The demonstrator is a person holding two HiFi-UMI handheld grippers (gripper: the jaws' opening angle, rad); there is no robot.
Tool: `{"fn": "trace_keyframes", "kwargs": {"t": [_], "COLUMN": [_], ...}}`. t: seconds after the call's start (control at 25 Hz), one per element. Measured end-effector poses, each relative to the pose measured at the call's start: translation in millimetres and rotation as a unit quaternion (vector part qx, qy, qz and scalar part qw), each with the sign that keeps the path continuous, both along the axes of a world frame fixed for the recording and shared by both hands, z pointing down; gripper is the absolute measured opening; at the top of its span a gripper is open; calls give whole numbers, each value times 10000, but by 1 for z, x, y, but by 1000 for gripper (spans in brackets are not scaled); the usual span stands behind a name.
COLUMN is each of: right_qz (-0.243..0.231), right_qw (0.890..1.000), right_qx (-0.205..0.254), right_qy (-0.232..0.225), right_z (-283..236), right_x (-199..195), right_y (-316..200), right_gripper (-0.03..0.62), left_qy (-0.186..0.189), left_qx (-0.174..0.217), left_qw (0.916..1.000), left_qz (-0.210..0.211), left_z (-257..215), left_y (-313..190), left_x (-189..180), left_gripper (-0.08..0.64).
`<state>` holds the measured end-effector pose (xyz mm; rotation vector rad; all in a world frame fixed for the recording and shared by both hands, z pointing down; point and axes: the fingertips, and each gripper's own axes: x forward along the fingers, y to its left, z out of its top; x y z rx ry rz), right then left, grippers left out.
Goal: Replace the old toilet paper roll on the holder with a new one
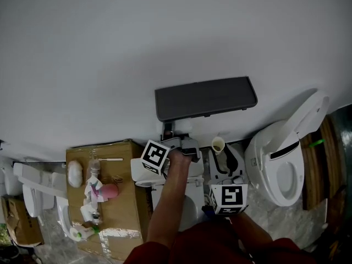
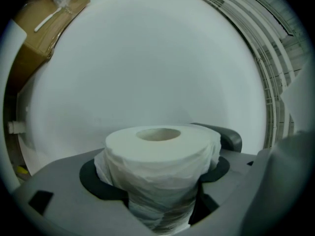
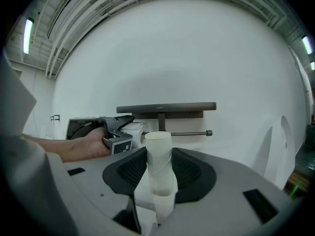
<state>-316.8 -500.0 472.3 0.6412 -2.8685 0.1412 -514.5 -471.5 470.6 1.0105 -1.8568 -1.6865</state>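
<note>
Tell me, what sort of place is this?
Most likely a bathroom, perhaps a mock-up: a white toilet with its lid raised, a wall holder with a dark shelf, and a fresh toilet paper roll. The cardboard box alongside hints at a test set-up.

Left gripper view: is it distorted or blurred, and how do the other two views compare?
Left gripper view: fisheye, dark corners, ceiling beams bowed, roll clear. Right gripper view: same bowing, tube and shelf sharp. Head view: dim, even light, also curved.
</note>
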Motion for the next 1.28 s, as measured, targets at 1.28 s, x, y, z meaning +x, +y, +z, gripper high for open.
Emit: {"fn": "trace_keyframes", "kwargs": {"t": [1.28], "right_qz": [222], "right_qw": [9997], "right_qx": [103], "right_qy": [-41], "right_z": [-9], "right_x": [35], "right_y": [1], "right_gripper": [169], "left_qy": [262], "left_qx": [456], "left_qw": [9982], "left_qz": [270], "left_z": [6], "left_y": [-1], "left_x": [72], "left_gripper": [502]}}
